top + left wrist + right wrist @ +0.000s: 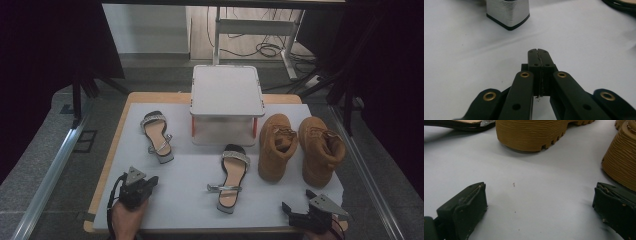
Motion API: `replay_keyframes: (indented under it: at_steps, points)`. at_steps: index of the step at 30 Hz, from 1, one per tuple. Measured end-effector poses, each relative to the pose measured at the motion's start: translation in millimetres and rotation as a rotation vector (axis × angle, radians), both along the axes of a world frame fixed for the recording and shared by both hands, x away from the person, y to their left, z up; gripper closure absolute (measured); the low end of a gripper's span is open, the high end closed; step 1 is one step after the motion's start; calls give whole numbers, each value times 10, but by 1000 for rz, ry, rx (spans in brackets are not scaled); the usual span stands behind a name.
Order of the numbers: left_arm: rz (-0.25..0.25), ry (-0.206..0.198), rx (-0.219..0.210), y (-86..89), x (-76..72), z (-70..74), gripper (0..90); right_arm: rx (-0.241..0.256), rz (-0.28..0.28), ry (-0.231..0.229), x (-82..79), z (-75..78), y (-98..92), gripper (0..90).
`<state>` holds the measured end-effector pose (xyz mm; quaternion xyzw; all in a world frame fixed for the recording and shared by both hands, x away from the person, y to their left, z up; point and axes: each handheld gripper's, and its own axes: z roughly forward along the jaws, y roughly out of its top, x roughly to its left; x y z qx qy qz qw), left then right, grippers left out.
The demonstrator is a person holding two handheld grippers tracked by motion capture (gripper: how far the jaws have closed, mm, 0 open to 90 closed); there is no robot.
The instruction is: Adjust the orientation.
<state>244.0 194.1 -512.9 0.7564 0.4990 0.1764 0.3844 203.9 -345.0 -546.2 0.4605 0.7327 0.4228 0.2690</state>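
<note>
tools (150, 181) (296, 201) near sandals, boots

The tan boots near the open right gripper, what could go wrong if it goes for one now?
The two tan boots stand close together, so the open right gripper might nudge one while grasping the other. The nearer sandal lies just left of the boots and could get bumped. The left gripper is shut.

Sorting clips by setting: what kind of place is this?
Probably a lab or workshop recording bench: a paper-covered table with staged boots and sandals, dark curtains, loose floor cables.
</note>
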Motion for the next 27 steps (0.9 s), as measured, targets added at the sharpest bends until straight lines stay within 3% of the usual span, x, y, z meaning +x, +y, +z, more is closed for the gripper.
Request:
replay_keyframes:
  at_steps: [2,3,6,13,27]
  points:
    - [1,-4,7,-5,3,-1,896,-1,0,1,0,1,1,0]
    - [8,-23,31,-22,7,3,890,-1,-1,1,0,1,2,0]
    - [0,-26,11,-37,28,25,891,-4,-3,1,0,2,4,0]
    - [-21,-31,14,-136,108,88,893,-3,-4,2,0,2,6,0]
    - [-22,-36,-22,-279,305,141,891,-4,-7,2,1,3,11,0]
